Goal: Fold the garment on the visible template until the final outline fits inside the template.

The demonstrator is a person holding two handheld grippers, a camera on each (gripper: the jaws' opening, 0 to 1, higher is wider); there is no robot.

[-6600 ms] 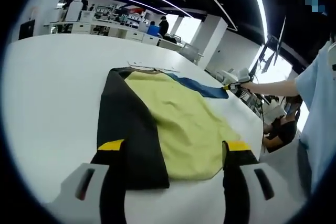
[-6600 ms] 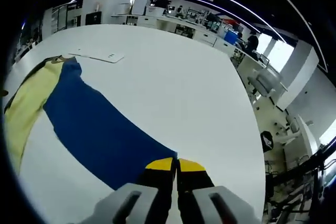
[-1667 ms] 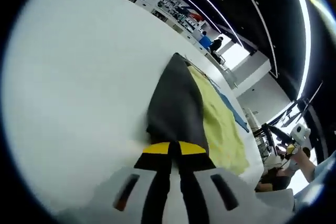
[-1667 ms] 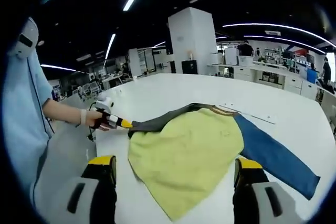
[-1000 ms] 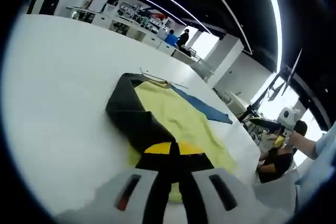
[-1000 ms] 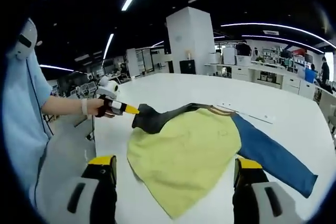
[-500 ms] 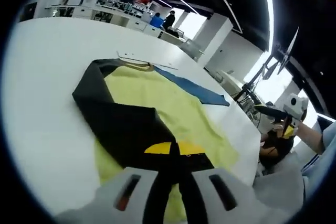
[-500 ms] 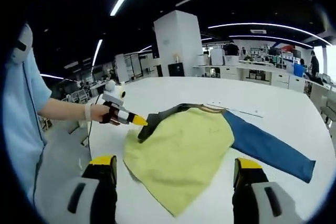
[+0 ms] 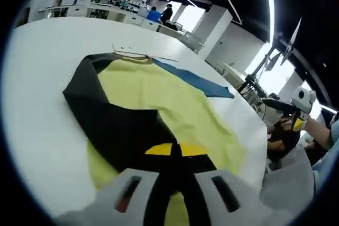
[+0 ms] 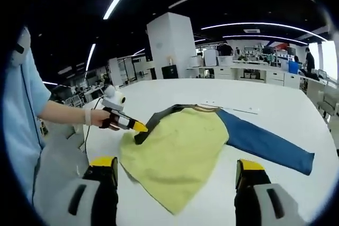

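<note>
Currently observed in the left gripper view: left gripper (image 9: 179, 150) with its 2 yellow-tipped jaws pressed together, clamped on the end of the black sleeve (image 9: 114, 125) of the garment (image 9: 159, 99). Sleeve doubled back over the yellow body, running diagonally from the shoulder toward the camera. Garment lying flat on the white table (image 9: 42, 78), collar (image 9: 130, 56) at the far end, blue sleeve (image 9: 196, 81) stretched out to the far right. At the right edge, noted small and apart from the cloth, right gripper (image 9: 290, 110) held by a hand above the table edge. Seen from the right gripper view instead: right gripper (image 10: 172, 169) with jaws spread wide, nothing between them, hovering over the near side of the table (image 10: 275, 183). Same garment (image 10: 175, 149) viewed whole from the other side, yellow body nearest, blue sleeve (image 10: 265, 141) extending right to its cuff, black sleeve (image 10: 156, 120) visible as a dark band along the far left edge. Left gripper (image 10: 139, 126) seen from outside, its yellow tip touching the black cloth over the yellow body, gripped by a hand (image 10: 100, 117) with a light blue sleeve (image 10: 24, 109) behind. Flat white strip (image 10: 230, 108) lying on the table just beyond the collar. Template outline not discernible in either view.
</note>
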